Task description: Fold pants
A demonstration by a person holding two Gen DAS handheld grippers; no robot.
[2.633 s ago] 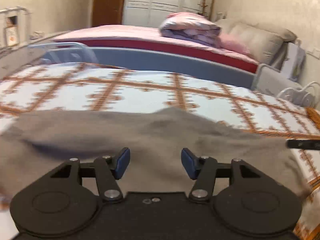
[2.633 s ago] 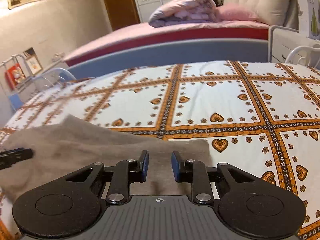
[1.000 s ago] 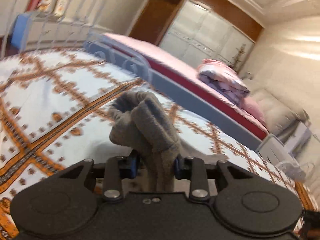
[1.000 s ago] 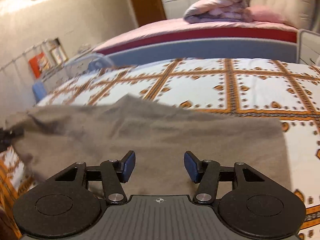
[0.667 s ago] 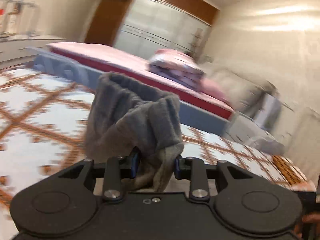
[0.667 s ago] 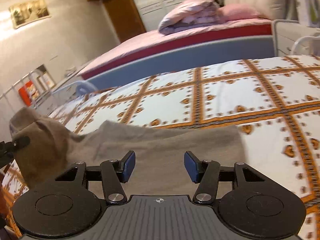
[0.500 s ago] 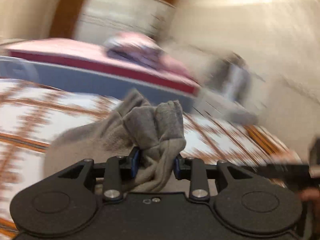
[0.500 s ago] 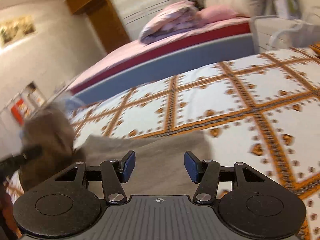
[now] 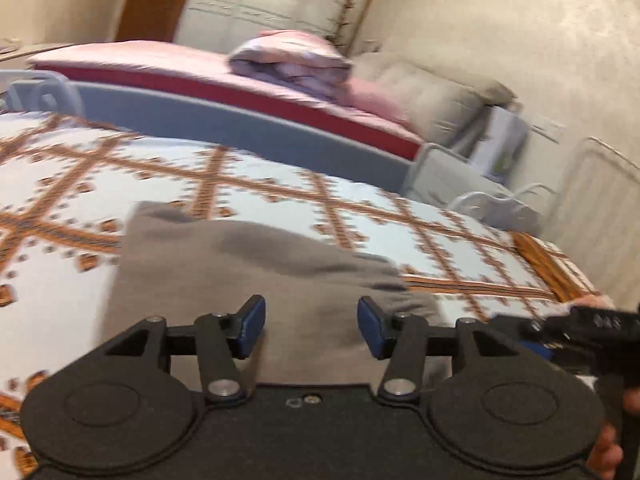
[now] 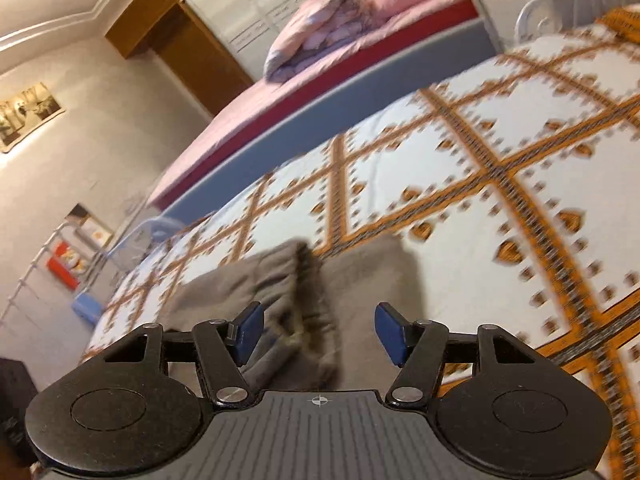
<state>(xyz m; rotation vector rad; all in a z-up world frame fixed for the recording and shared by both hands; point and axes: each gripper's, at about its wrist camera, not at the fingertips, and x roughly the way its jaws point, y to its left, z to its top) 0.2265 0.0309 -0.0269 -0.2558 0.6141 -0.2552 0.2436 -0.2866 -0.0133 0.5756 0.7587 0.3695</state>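
Both grippers, left and right, hovering jaws apart over half-folded pants; next regrasping an edge.

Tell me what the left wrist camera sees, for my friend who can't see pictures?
The left gripper is open, holding nothing, just above grey pants lying folded on a white bedspread with an orange diamond pattern. The right gripper pokes in at the right edge. Behind is a pink bed with a rolled quilt.
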